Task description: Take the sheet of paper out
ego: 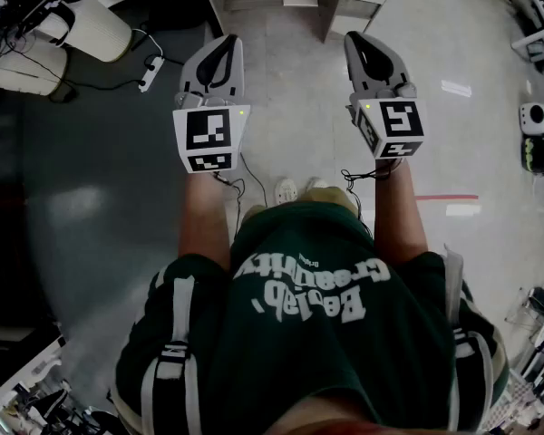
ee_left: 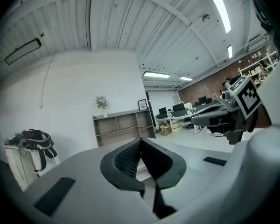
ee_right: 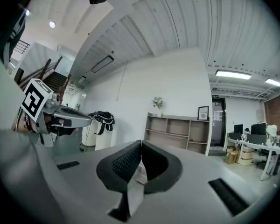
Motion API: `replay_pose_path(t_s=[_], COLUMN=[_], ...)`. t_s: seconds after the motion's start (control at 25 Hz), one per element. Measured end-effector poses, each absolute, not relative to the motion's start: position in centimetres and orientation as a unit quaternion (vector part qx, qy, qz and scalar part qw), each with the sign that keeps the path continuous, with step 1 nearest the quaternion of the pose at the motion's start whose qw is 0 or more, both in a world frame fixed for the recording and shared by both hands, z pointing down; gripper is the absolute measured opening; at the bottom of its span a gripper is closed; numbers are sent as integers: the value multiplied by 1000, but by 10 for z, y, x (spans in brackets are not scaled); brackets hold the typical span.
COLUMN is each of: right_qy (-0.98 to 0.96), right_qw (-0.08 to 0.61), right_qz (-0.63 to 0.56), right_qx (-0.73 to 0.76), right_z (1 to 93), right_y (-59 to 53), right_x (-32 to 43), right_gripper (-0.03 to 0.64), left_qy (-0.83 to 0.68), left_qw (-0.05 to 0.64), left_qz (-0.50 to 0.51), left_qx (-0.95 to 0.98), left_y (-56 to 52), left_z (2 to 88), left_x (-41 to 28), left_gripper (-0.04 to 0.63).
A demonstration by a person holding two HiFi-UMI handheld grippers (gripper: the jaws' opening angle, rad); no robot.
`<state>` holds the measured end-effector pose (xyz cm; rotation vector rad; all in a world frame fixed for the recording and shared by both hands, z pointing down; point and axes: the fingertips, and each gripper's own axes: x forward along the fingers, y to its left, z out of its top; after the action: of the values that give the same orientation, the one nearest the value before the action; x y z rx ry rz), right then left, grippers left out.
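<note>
Paper is held by neither: left gripper (ego: 228,41) and right gripper (ego: 355,37), side by side above the floor (ego: 299,89), have jaws pressed together, empty.

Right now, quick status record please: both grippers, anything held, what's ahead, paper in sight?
left gripper: shut, nothing between its jaws, held level
right gripper: shut, nothing between its jaws, held level
person: standing, both grippers held out over the floor
ahead: shelf unit against a white wall, plant and framed picture on top
sheet of paper: not seen in any view
task: not begun
</note>
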<state>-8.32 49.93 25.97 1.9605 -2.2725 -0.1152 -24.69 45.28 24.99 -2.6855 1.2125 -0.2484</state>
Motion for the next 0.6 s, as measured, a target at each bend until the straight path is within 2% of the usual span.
replay_pose_path(t_s=[0.6], right_qy=[-772], right_qw=[60], right_qz=[-41], right_qx=[631], right_z=[257], right_y=[504], right_x=[-94], right_gripper=[35], left_qy=[421], left_qw=[77], left_qz=[-87], left_qx=[-900], left_y=[449], left_z=[259], left_x=[-260], left_gripper=[19])
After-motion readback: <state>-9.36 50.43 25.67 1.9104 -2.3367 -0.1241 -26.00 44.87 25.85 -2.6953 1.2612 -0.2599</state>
